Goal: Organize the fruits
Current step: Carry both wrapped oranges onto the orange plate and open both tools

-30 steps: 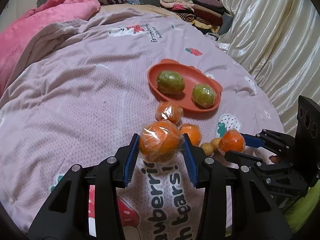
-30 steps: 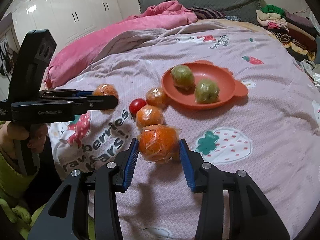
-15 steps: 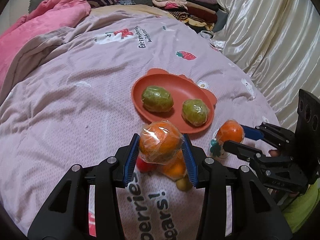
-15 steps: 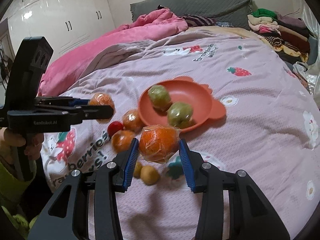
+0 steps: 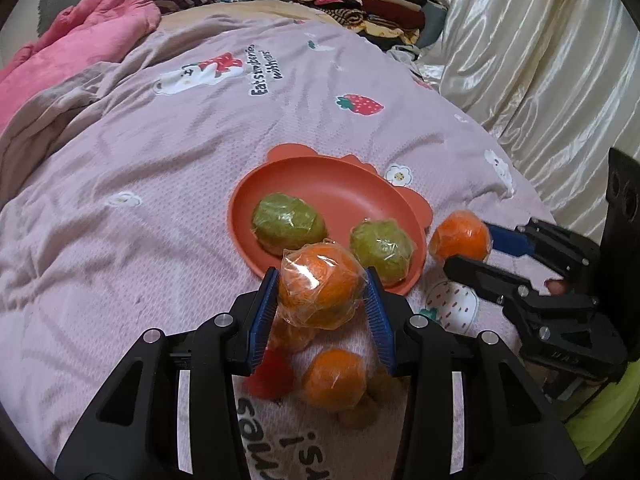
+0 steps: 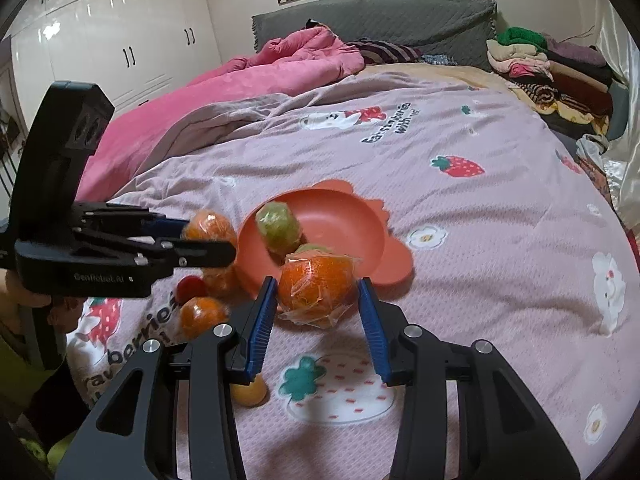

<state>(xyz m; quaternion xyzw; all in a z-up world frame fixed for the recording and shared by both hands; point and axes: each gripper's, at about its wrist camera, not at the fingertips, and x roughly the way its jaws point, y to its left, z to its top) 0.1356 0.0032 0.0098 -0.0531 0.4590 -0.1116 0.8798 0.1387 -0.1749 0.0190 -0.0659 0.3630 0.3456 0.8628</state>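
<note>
Pinching one plastic-wrapped orange each: left gripper (image 5: 322, 292) on the left orange (image 5: 320, 282), right gripper (image 6: 318, 298) on the right orange (image 6: 316, 282), blue fingers (image 5: 265, 316) pressed to both sides. Both round, no long axis; held above the pink quilt (image 5: 140, 184). At 12 o'clock, orange plate (image 5: 340, 188) with two wrapped green fruits (image 5: 286, 224). At 6 o'clock, loose oranges (image 5: 334, 378) and red fruit (image 5: 270, 372).

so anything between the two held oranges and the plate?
Nothing visible. The left gripper holds its wrapped orange at the plate's near rim; the right gripper holds its orange beside the rim too. Two green fruits fill the near half; the far half is bare.
</note>
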